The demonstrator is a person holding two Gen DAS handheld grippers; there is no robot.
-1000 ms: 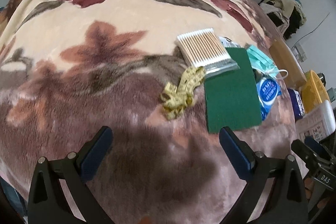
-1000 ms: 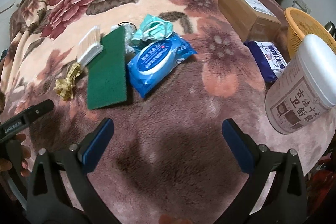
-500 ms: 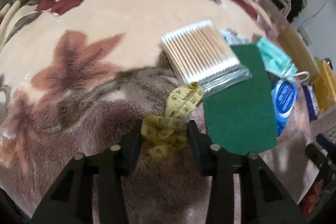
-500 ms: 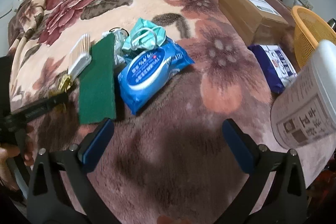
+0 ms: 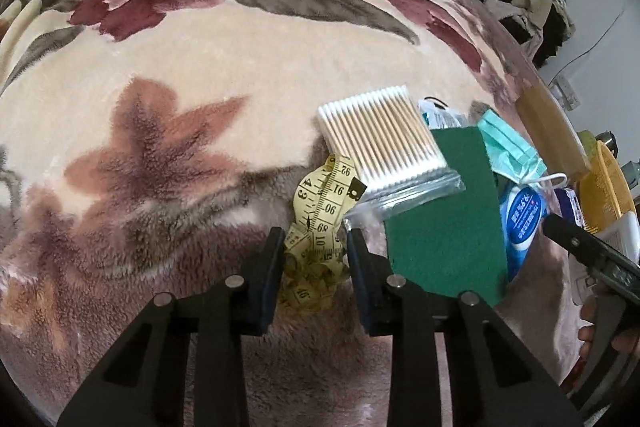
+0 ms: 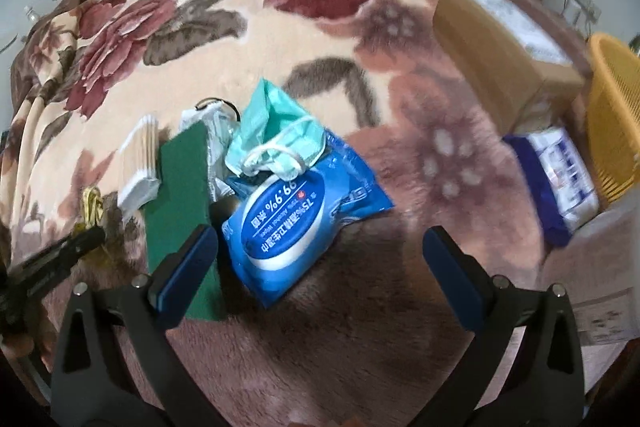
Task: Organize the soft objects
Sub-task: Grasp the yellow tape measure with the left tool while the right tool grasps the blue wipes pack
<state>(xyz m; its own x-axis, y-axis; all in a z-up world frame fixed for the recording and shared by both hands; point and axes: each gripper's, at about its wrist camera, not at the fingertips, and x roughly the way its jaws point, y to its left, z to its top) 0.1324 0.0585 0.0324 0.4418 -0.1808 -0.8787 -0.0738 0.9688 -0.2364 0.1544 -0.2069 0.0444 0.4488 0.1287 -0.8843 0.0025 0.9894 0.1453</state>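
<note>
Left tongs (image 5: 314,253) have just been closing, jaws pressed on the crumpled yellow tape measure (image 5: 320,223), which lies on the floral blanket (image 5: 200,99) of the bed, touching the near corner of one pack of cotton swabs (image 5: 384,139). The swab pack overlaps the far corner of one green scouring pad (image 5: 444,219). Beside the pad: one blue wet-wipe pack (image 6: 296,223), one teal face mask (image 6: 276,131) resting on its far end, and one crumpled clear bag (image 6: 208,119) behind the pad. Right tongs (image 6: 320,255) stand wide apart, nothing clamped, hovering over the near end of the wipe pack. Toward the bed's right edge: one cardboard box (image 6: 500,63), one dark blue packet (image 6: 560,179), one orange basket (image 6: 616,107).
</note>
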